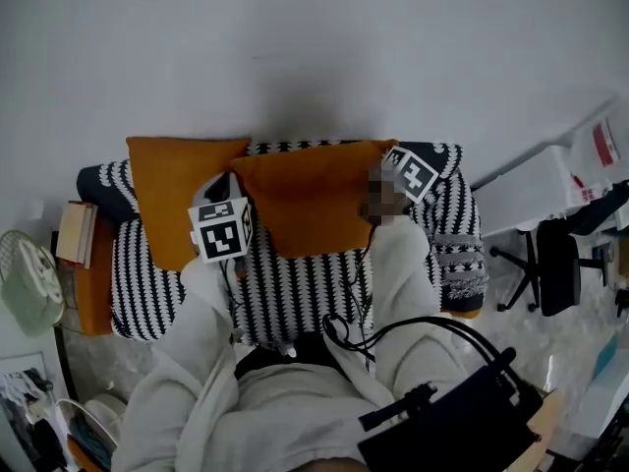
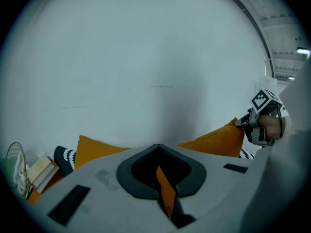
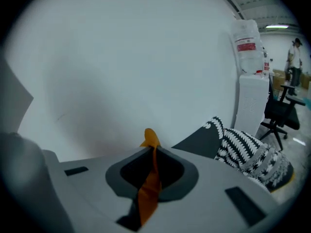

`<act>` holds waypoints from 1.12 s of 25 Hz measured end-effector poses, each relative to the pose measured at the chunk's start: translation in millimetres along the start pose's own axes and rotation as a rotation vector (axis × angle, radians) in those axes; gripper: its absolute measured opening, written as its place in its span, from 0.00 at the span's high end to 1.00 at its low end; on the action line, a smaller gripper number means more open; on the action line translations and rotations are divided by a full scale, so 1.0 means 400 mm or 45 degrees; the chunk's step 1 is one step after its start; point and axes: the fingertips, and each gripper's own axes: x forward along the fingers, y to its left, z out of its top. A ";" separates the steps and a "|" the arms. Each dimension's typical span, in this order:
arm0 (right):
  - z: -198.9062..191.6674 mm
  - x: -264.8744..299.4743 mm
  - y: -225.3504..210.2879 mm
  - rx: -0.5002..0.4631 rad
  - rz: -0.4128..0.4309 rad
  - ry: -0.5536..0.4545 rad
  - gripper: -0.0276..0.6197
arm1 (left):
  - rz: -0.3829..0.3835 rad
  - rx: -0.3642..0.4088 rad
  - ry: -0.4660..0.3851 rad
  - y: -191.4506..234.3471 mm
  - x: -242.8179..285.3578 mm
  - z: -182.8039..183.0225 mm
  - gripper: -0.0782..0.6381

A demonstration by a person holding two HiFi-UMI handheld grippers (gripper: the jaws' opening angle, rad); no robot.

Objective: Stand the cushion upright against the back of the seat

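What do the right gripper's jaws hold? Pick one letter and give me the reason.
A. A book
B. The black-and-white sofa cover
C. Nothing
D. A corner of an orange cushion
D: in the right gripper view, the right gripper has its jaws closed on a pinch of fabric from the orange cushion, whose tip pokes out past them.

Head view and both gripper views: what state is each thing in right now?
Middle cushion: held up by both top corners.
Left tongs: shut on its left corner.
Right tongs: shut on its right corner.
Left cushion: untouched, propped at the left end.
Seat: draped in a black-and-white patterned cover.
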 end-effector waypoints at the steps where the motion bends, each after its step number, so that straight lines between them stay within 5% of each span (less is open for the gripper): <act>1: 0.002 0.012 -0.016 -0.006 -0.016 0.004 0.84 | -0.001 0.001 0.008 -0.008 0.013 -0.002 0.88; 28: 0.053 0.284 -0.074 -0.196 -0.006 0.089 0.84 | 0.033 -0.065 0.163 -0.131 0.204 -0.066 0.88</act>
